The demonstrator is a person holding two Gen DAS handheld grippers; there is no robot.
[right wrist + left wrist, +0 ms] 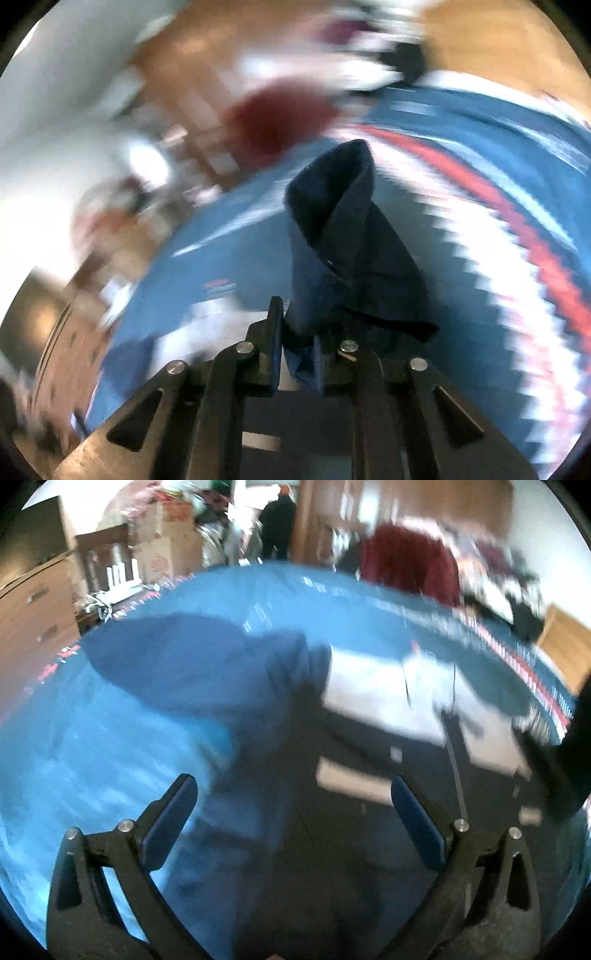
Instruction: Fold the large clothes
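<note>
Garment: a dark navy piece of clothing (207,672) lies spread on a bright blue cover (74,746), which looks like a bed; a darker part with pale patches (388,698) runs toward the right side of the left wrist view, all blurred.
Held fold: in the right wrist view a strip of the same navy cloth (332,229) rises from the jaws and curls over at its top edge.
Right hand-held gripper (297,354): jaws together, clamped on the navy cloth.
Left hand-held gripper (291,812): jaws wide apart, nothing between the pads, hovering over the garment.
Cover edge: a red, white and dark patterned border (517,229) curves along the right rim of the blue surface.
Open room: bare blue cover lies to the left of the garment.
Surroundings: a maroon cloth (410,561) sits beyond the far edge; wooden drawers (33,620) stand at left; a person in dark clothes (279,524) stands far back.
</note>
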